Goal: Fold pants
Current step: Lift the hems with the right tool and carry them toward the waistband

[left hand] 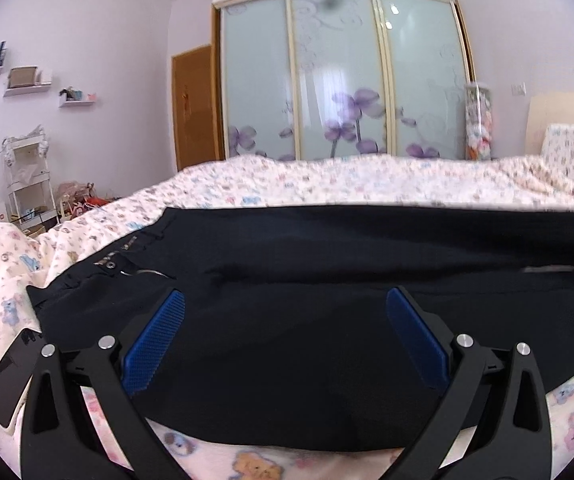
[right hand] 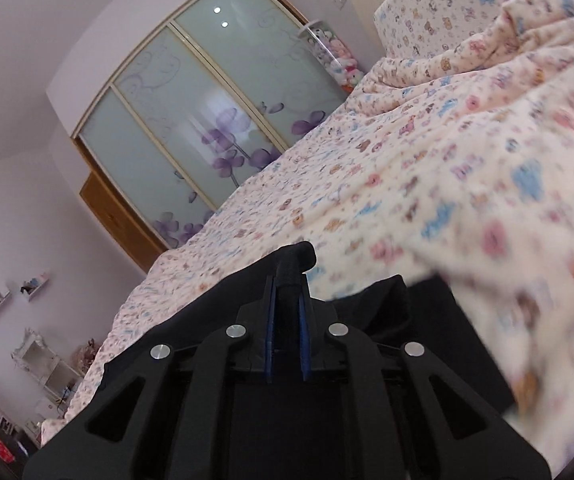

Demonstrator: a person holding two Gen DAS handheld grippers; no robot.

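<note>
Dark navy pants [left hand: 287,264] lie spread across the bed, waistband with a printed label toward the left. My left gripper [left hand: 285,300] is open, its blue pads [left hand: 155,340] wide apart just above the near part of the pants, holding nothing. In the right wrist view my right gripper [right hand: 287,284] is shut on a bunched fold of the pants [right hand: 293,264], which sticks up between the blue pads; more dark cloth [right hand: 387,304] hangs around the fingers.
The bed has a cream quilt with a cartoon print [left hand: 287,184] [right hand: 447,160]. A black phone [left hand: 7,384] lies on the quilt at the left. A sliding wardrobe [left hand: 339,76], wall shelves [left hand: 27,80] and a white rack [left hand: 27,176] stand beyond the bed.
</note>
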